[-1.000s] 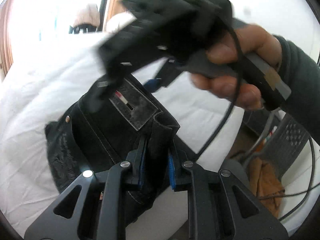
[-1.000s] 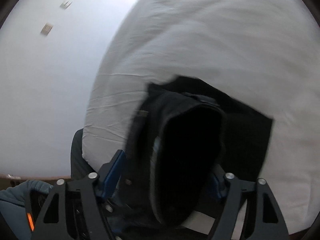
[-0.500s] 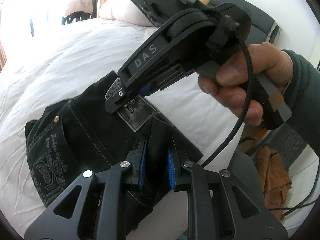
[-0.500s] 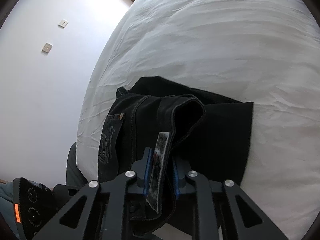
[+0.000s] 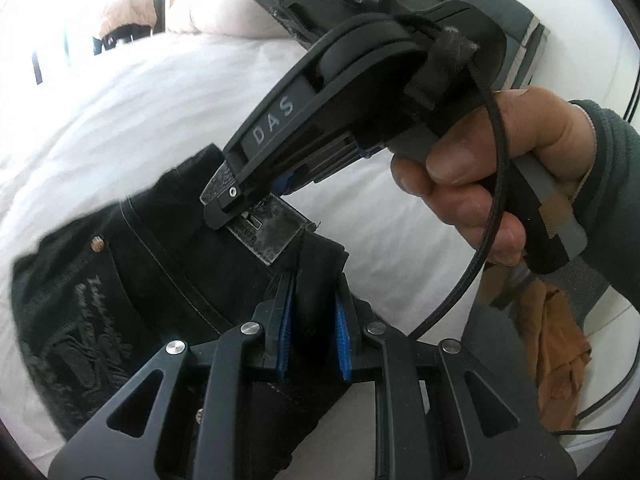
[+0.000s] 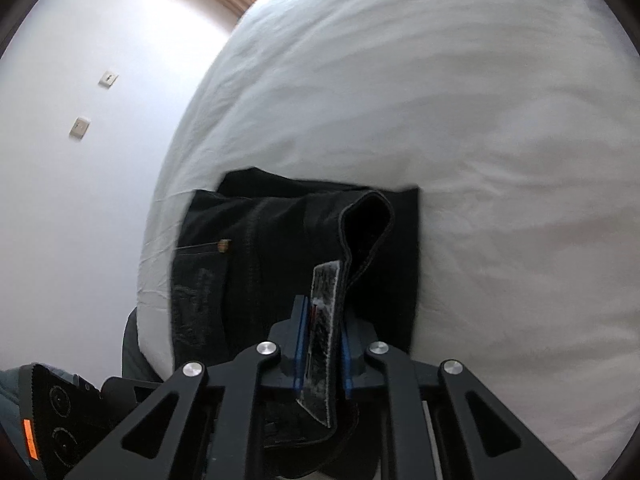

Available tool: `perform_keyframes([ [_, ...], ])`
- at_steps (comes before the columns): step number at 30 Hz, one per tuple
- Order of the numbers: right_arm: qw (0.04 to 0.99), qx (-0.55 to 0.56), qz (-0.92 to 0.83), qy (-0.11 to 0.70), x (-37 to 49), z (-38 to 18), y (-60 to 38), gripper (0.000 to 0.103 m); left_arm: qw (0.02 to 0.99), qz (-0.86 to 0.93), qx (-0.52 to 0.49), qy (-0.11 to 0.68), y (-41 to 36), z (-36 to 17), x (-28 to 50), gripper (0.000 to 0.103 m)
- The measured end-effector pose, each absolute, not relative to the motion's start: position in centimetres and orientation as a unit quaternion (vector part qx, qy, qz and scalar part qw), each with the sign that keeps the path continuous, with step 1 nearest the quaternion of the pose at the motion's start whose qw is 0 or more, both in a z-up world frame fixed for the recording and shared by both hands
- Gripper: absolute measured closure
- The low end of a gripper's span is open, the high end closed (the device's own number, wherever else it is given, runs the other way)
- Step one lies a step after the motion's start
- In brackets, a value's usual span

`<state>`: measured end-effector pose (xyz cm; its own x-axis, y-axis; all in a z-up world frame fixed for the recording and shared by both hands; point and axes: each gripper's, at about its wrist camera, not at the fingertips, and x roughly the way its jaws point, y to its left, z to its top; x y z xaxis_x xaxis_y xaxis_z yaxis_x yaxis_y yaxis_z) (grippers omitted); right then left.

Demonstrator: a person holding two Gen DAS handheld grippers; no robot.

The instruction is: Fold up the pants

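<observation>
Pants (image 5: 168,264) on bed (image 6: 460,120); left hand-held gripper (image 5: 314,300), right hand-held gripper (image 6: 322,320) clamp waistband.

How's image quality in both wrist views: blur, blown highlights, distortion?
Left wrist: the window is blown out, the pants smear at their left edge, the right tongs are sharp. Right wrist: the bed sheet is overexposed and soft, the pants' outline blurred, the waistband patch crisp between the pads. Both show strong fisheye bending and dark corner vignette.

White bed (image 6: 460,120), pale wall (image 6: 80,60) with two switches, bright window (image 5: 80,20).
</observation>
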<state>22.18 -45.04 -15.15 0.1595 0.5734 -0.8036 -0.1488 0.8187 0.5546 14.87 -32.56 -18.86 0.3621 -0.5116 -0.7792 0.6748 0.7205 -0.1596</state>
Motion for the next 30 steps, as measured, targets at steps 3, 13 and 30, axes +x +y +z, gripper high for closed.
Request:
perform_keyframes([
  [3, 0.740, 0.211, 0.238, 0.593, 21.6, -16.9, -46.1, 0.088, 0.813, -0.370, 0.103, 0.437, -33.2, -20.3, 15.2, 0.086],
  [13, 0.746, 0.286, 0.204, 0.566, 19.0, -16.2, -49.0, 0.037, 0.804, -0.397, 0.027, 0.443, -28.6, -17.2, 14.2, 0.035],
  [30, 0.719, 0.350, 0.217, 0.561, 11.9, -19.0, -46.2, 0.072, 0.821, -0.293, -0.085, 0.482, -17.3, -23.1, 20.7, 0.035],
])
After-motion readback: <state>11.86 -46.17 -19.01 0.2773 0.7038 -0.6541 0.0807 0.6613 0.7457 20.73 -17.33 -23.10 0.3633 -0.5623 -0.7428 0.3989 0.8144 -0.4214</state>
